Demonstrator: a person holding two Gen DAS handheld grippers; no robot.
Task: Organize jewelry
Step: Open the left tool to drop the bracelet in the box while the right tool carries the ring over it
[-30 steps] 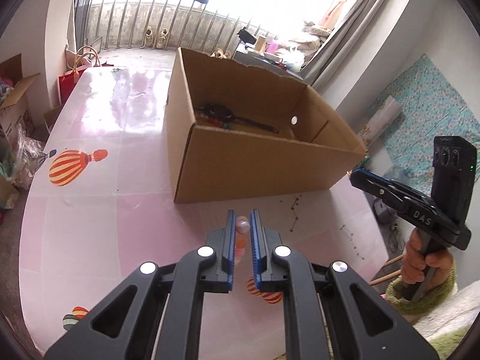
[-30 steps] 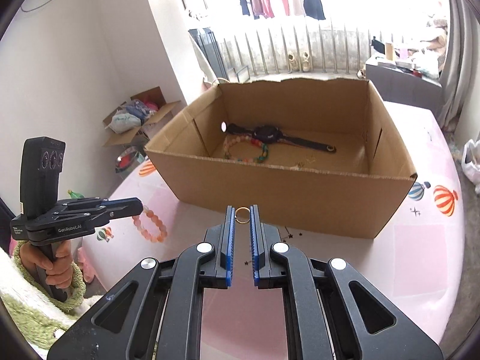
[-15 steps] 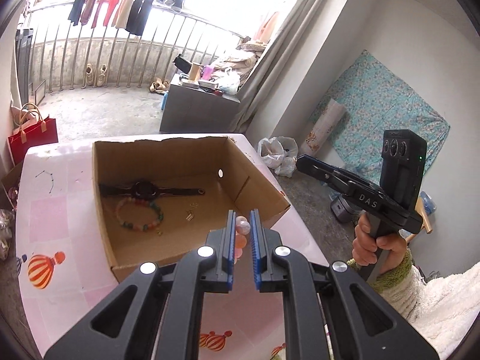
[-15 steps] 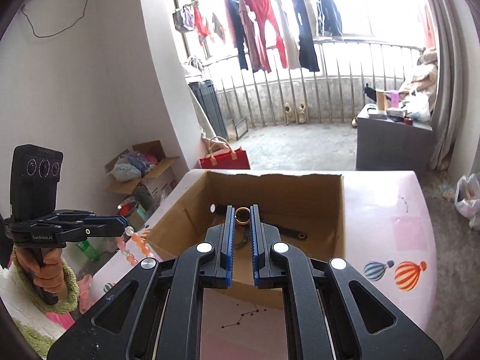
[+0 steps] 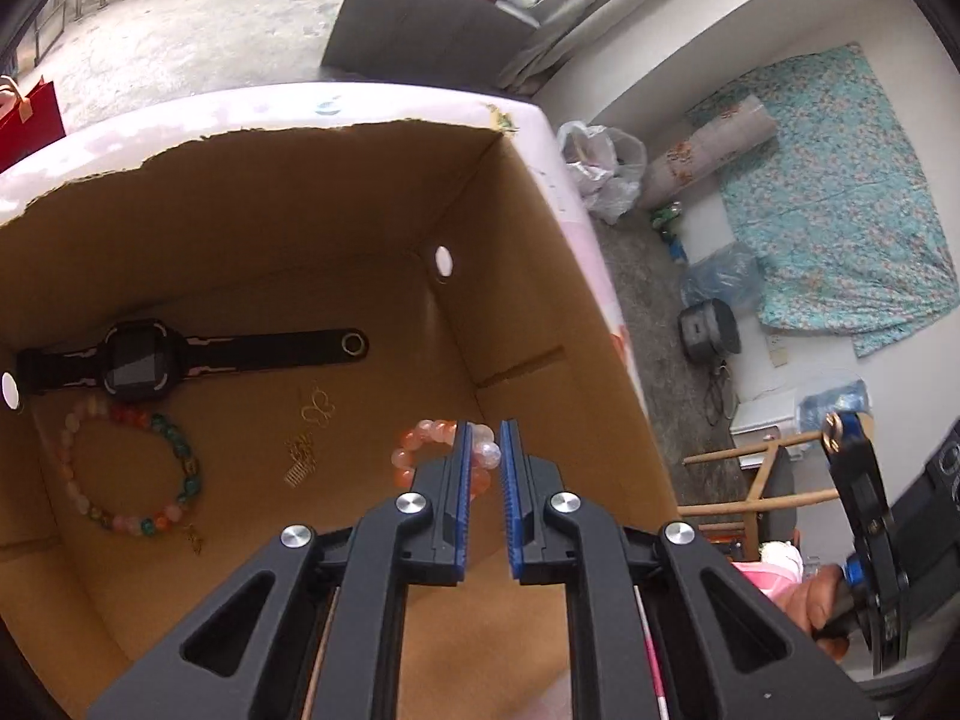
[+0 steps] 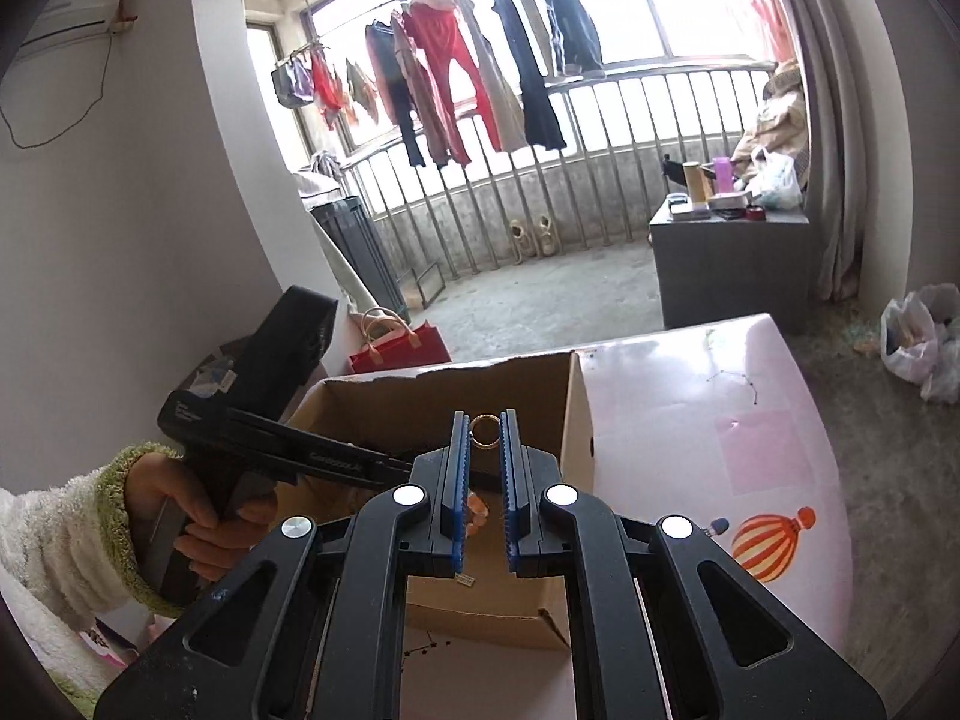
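Open brown cardboard box [image 5: 528, 276] sits on pink glossy table [image 6: 768, 414]. In box: black square-faced watch [image 5: 135, 360] flat along far wall. Multicoloured bead bracelet [image 5: 129, 468] just in front of it, left side. Small gold chain piece [image 5: 309, 438] mid-floor, right of that bracelet. Left gripper [image 5: 483, 450] over box's right part, peach-and-white bead bracelet [image 5: 420, 450] between its pads. Right gripper [image 6: 485, 432] above box's near edge, thin gold ring [image 6: 485, 431] between its tips. Grey low cabinet [image 6: 729, 264] behind table. Red paper bag [image 6: 399, 345] on floor, left of box.
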